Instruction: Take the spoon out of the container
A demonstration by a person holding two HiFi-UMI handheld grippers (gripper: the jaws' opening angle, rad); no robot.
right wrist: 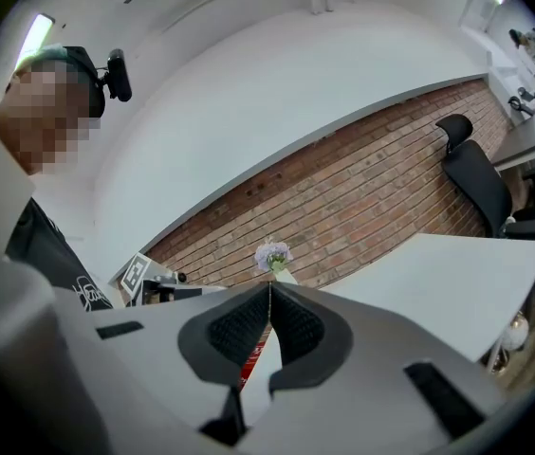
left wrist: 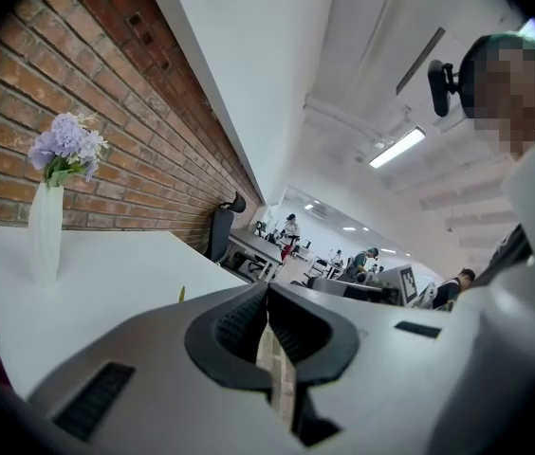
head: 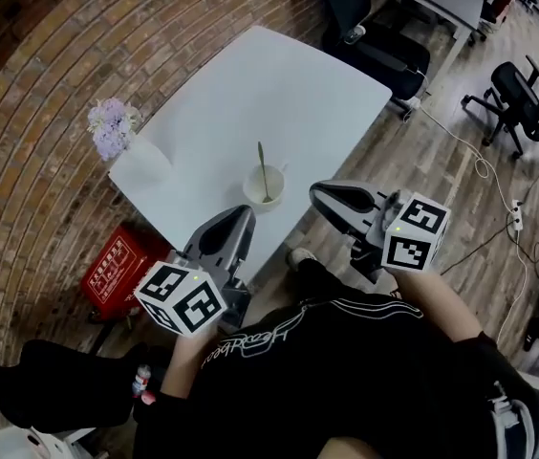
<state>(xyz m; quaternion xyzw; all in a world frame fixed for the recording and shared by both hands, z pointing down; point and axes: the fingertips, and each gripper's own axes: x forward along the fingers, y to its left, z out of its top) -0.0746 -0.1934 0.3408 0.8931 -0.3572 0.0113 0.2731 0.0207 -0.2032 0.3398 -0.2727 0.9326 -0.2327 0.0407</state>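
spoon (head: 263,170) standing in a small white cup (head: 263,187), bowl end down inside and its thin handle leaning up past the rim toward the far side of the white table (head: 250,94). the cup sits near the table's near corner, with bare tabletop around it. the left tool (head: 240,215) is held low at the near left edge of the table, its jaws pressed together with nothing between them (its own view shows the ribbed pads meeting at the tips). the right tool (head: 320,194) hangs just off the table's near right edge, its jaws likewise clenched on nothing. in the head view the cup lies between the two tools and a little beyond their tips, touched by neither. at the table's left corner, against the curved brick wall (head: 78,55), stands a white vase (head: 140,163) of pale purple flowers (head: 110,125), well apart from the cup. a red box (head: 117,269) rests on the floor below that corner. black office chairs (head: 523,103) stand on the wooden floor to the right, and a pale cable (head: 485,165) trails across it. the person wears a black top.
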